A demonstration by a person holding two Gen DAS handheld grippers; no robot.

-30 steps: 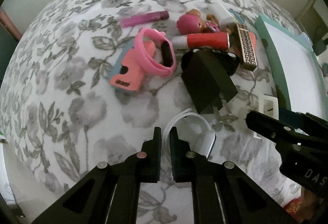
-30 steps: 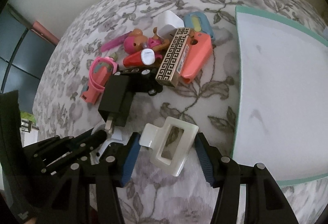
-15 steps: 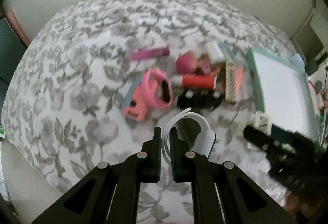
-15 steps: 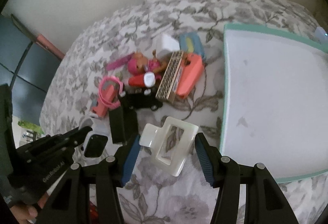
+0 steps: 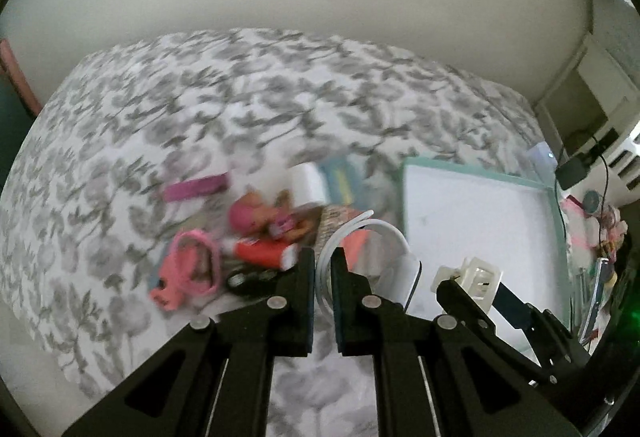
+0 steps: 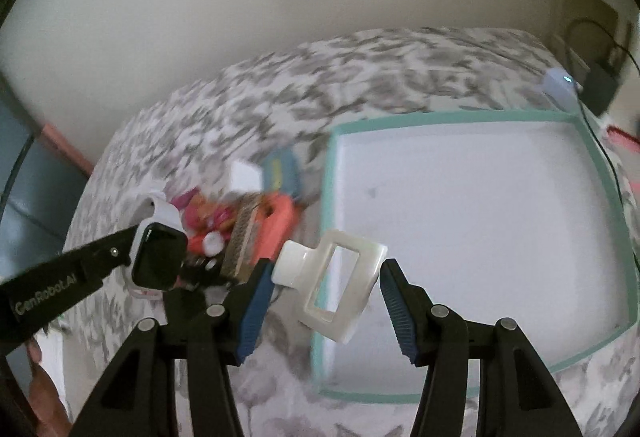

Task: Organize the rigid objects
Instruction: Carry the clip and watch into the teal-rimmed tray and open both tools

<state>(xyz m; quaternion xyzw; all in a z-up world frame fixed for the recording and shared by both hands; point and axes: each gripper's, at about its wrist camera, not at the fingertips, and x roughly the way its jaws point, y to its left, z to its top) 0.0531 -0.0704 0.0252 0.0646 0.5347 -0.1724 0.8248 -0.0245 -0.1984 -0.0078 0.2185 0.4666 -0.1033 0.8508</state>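
My left gripper [image 5: 322, 273] is shut on the strap of a white smartwatch [image 5: 394, 257] and holds it in the air over the pile; the watch also shows in the right wrist view [image 6: 158, 257]. My right gripper [image 6: 326, 291] is shut on a cream hair claw clip [image 6: 334, 285], held above the left edge of the teal-rimmed white tray [image 6: 592, 157]. The clip and the right gripper show in the left wrist view [image 5: 476, 277]. The tray [image 5: 554, 221] lies right of the pile.
On the floral bedspread [image 5: 200, 109] lies a pile: a pink watch on a pink gadget [image 5: 188, 273], a pink doll [image 5: 256, 215], a red tube [image 5: 264, 251], a purple stick [image 5: 196, 187], a white box [image 5: 308, 183] and a coral gadget [image 6: 280, 221]. Cluttered furniture stands at far right.
Both grippers have lifted with their objects and moved right, toward the tray. The black charger that lay by the pile is out of sight.
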